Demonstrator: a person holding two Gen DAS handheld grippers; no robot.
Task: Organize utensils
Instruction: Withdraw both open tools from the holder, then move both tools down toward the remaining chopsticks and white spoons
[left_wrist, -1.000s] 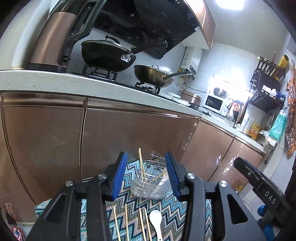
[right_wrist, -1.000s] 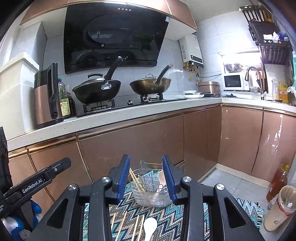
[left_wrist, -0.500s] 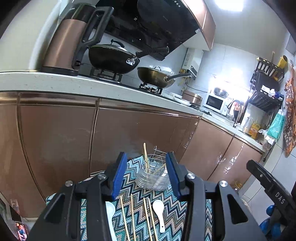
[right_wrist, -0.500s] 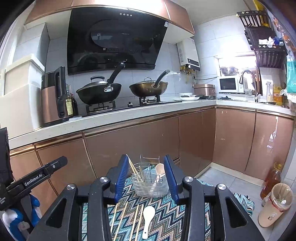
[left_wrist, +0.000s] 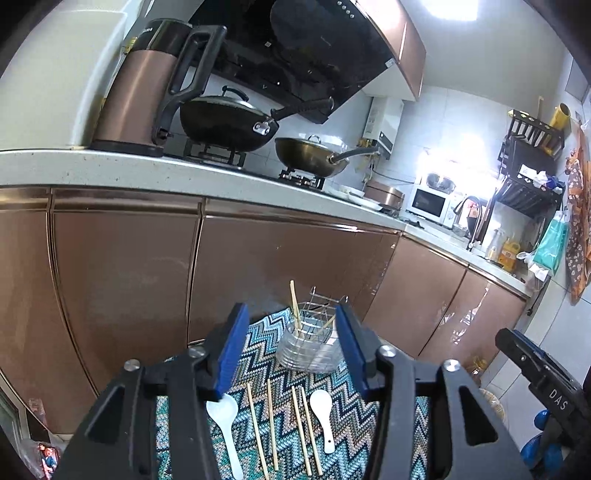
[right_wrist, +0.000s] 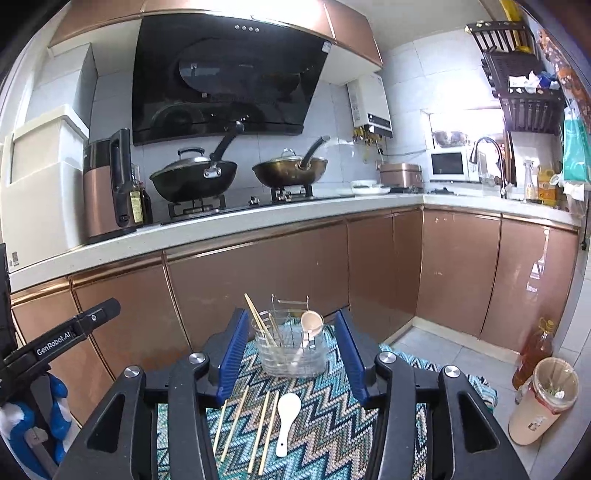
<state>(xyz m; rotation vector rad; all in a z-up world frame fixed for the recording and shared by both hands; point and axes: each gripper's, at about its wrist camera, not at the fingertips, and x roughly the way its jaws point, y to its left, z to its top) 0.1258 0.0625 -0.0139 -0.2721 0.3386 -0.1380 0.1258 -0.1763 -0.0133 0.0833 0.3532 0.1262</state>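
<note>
While both grippers hover above the mat, findings stand as follows.

Left gripper: jaws opening, nothing between the pads.
Right gripper: jaws opening, likewise empty.
Location: four chopsticks and a white spoon lie flat on the zigzag mat; a second white spoon lies at the left edge, partly under the left gripper's finger.
Wire caddy: stands at the mat's far end, already holding chopsticks and a wooden spoon.
Handling, judged: chopsticks light, stiff and thin, apt to roll; take near mid-length, across the shaft.
Spoons, judged: glossy, probably slippery and breakable; grip the handle, not the bowl.
Appearance: chopsticks pale wood, roughly parallel; spoons short-handled, bowls pointing toward the caddy.
</note>
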